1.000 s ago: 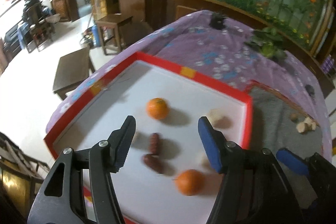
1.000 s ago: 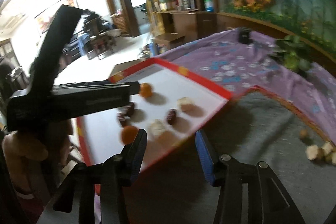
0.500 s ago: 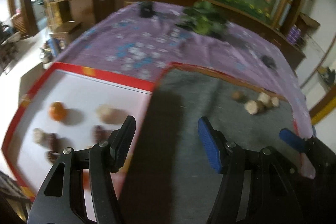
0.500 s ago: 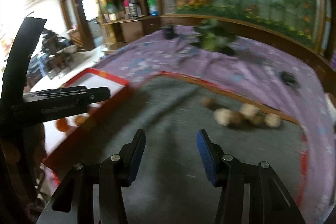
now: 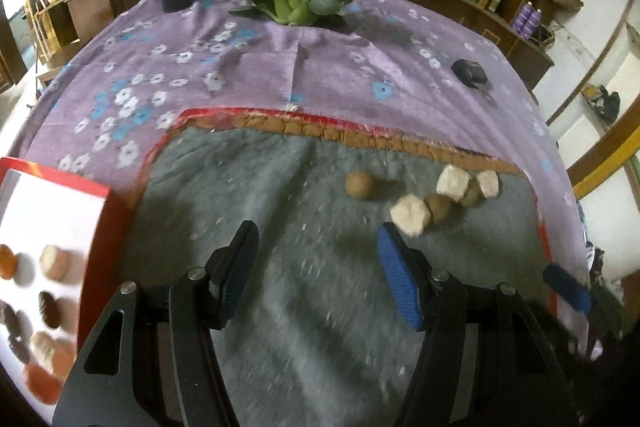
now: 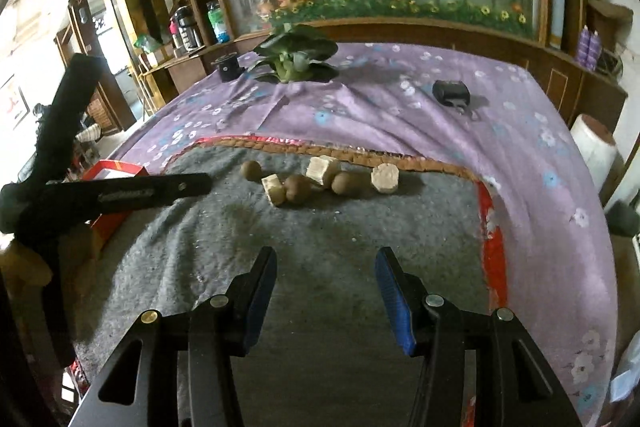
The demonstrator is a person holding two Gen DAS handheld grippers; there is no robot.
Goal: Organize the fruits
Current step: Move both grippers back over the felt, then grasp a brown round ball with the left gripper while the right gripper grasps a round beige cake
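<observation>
I'm holding both the left gripper [image 5: 316,267] and right gripper [image 6: 326,291] spread, empty, near the brown fruit [image 6: 251,171] left of the pale chunks [image 6: 322,169]; probably light, firm, rollable, so I'm aiming across its middle.

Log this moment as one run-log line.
left gripper open, empty | right gripper open, empty | fruit cluster on grey mat
</observation>
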